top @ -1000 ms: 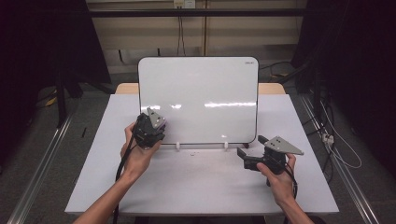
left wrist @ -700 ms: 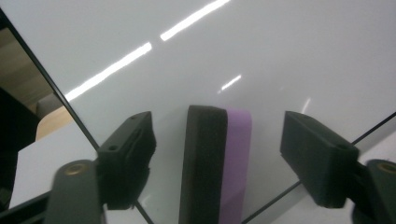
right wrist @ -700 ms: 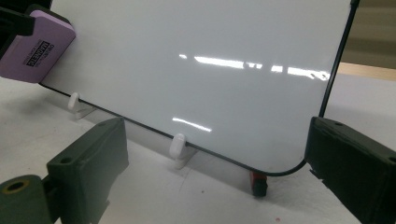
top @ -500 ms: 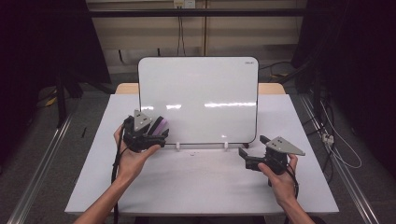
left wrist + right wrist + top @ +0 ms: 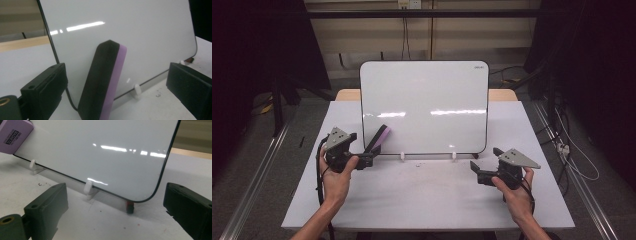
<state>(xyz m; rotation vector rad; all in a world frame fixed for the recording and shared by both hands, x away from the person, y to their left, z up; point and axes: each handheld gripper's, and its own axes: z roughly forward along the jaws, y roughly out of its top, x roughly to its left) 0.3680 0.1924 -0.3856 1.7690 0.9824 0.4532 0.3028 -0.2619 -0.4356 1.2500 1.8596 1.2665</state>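
Observation:
A white whiteboard (image 5: 424, 105) stands upright on the table (image 5: 427, 200). A purple eraser (image 5: 379, 137) with black felt leans on end against the board's lower left corner. My left gripper (image 5: 364, 157) sits just left of it, open. Its jaws have just been opening. In the left gripper view the eraser (image 5: 102, 82) stands ahead between the jaws, and neither pad touches it. My right gripper (image 5: 477, 174) rests open near the board's lower right corner, holding nothing. The right gripper view shows the board (image 5: 100, 152) and the eraser (image 5: 15, 132) far off.
Small white clips (image 5: 402, 156) hold the board's bottom edge, and a dark red foot (image 5: 129, 207) sits under its right corner. Bare white tabletop lies between the two grippers. Dark stands and cables surround the table.
My left gripper has let go of the eraser and drawn back to the left and toward the person. The eraser now leans on the board by itself. The right gripper has stayed put.

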